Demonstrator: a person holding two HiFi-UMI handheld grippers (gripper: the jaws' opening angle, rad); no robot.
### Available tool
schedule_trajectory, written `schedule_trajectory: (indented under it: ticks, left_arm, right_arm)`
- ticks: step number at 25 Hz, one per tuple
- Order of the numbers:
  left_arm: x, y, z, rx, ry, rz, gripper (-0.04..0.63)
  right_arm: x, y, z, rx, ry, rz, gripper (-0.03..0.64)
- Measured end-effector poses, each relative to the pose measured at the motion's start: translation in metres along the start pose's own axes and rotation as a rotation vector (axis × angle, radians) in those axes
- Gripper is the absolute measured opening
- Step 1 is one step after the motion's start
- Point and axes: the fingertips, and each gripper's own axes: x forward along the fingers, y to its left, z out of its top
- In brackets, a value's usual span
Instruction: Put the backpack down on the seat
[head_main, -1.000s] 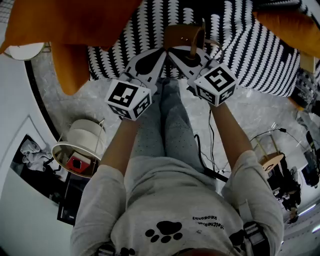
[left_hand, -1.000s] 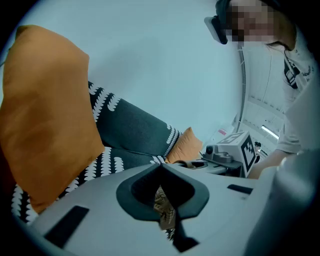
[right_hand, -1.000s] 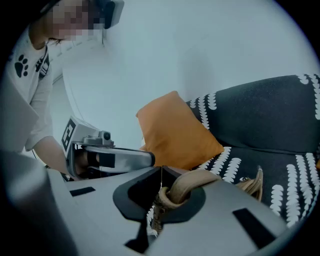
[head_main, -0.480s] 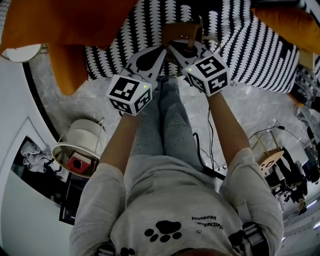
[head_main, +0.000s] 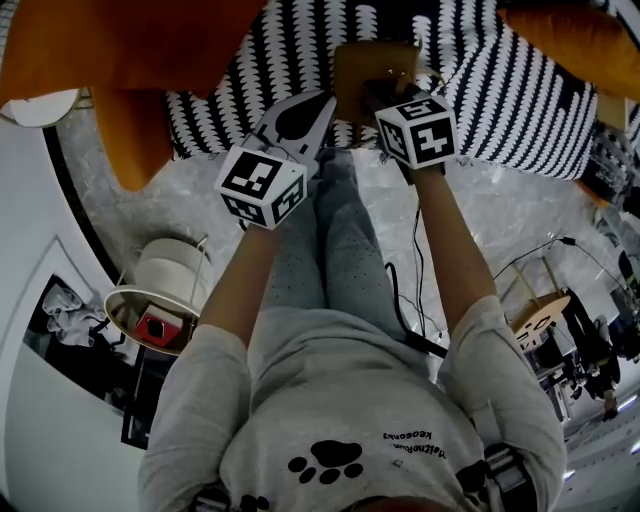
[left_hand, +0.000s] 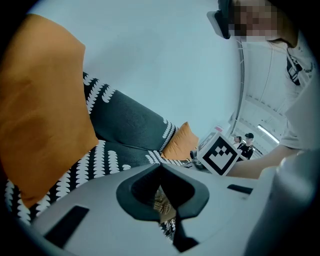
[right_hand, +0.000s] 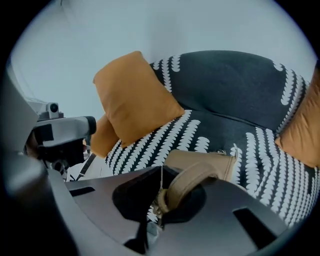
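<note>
Right gripper (head_main: 378, 98) hides much of the backpack (head_main: 358, 64).

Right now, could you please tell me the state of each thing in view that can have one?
Left gripper: shut, apparently on a tan strip of the backpack.
Right gripper: shut on the backpack's strap.
Backpack: held at the sofa seat; whether it rests there is hidden.
Orange cushion: propped against the sofa back.
</note>
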Motion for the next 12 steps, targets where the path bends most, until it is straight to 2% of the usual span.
schedule_trajectory:
  ticks: [5, 12]
  left_arm:
    - [0.004, -0.008, -0.006, 0.022, 0.019, -0.008, 0.020]
    - [0.023, -0.016, -0.014, 0.042, 0.052, -0.030, 0.020]
  right_arm:
    - [-0.007, -0.032, -0.024, 0.066, 0.024, -0.096, 0.034]
    - [-0.015, -0.056, -0.040, 0.138, 0.014, -0.170, 0.034]
